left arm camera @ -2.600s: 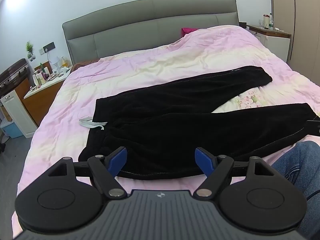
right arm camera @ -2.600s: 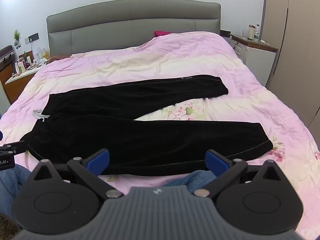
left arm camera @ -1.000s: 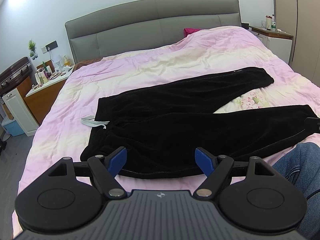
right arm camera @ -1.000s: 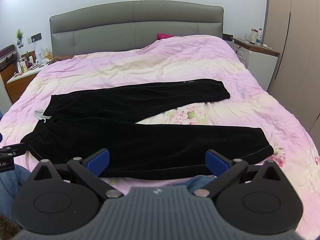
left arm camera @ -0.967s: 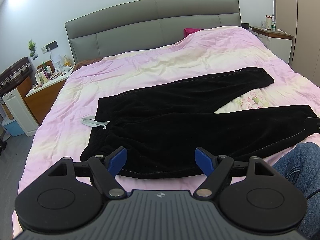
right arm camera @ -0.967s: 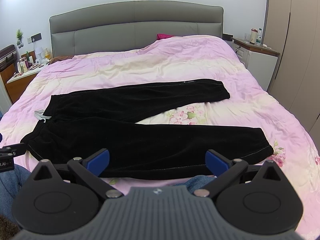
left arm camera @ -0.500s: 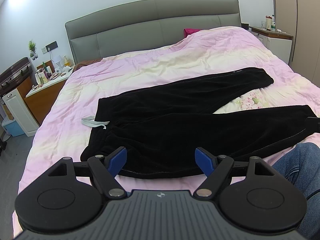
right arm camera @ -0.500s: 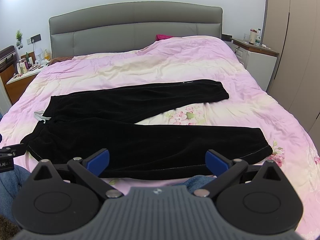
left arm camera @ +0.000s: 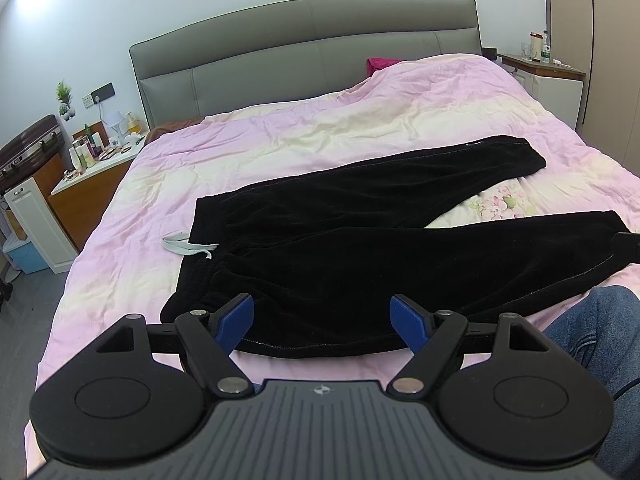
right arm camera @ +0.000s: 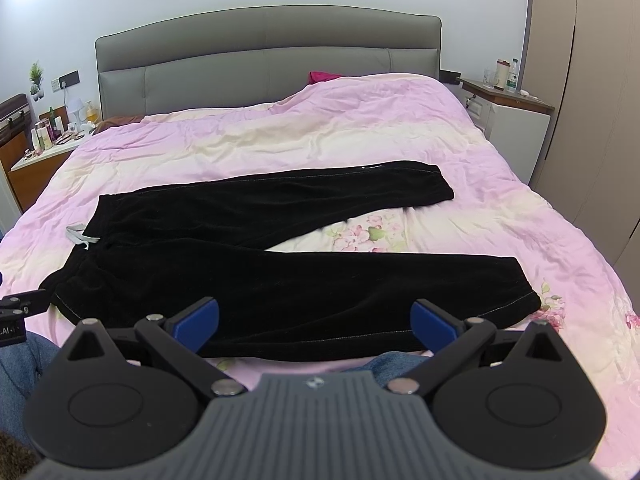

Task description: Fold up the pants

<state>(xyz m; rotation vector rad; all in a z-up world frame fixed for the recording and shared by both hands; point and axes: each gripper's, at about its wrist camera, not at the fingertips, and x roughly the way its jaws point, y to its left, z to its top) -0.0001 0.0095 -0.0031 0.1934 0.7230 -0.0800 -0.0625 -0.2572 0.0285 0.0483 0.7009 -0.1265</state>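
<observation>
Black pants lie flat on the pink bed, waistband to the left with a pale drawstring, the two legs spread apart toward the right. My left gripper is open and empty, held above the near edge by the waistband and near leg. In the right wrist view the pants lie the same way. My right gripper is open and empty above the near leg's front hem edge. A tip of the left gripper shows at that view's left edge.
The bed has a grey headboard. Nightstands with bottles stand at left and right. A wardrobe lines the right wall. The person's jeans-clad knees are at the bed's near edge.
Both cameras have shifted only slightly. The pants lie as before and both grippers stay open.
</observation>
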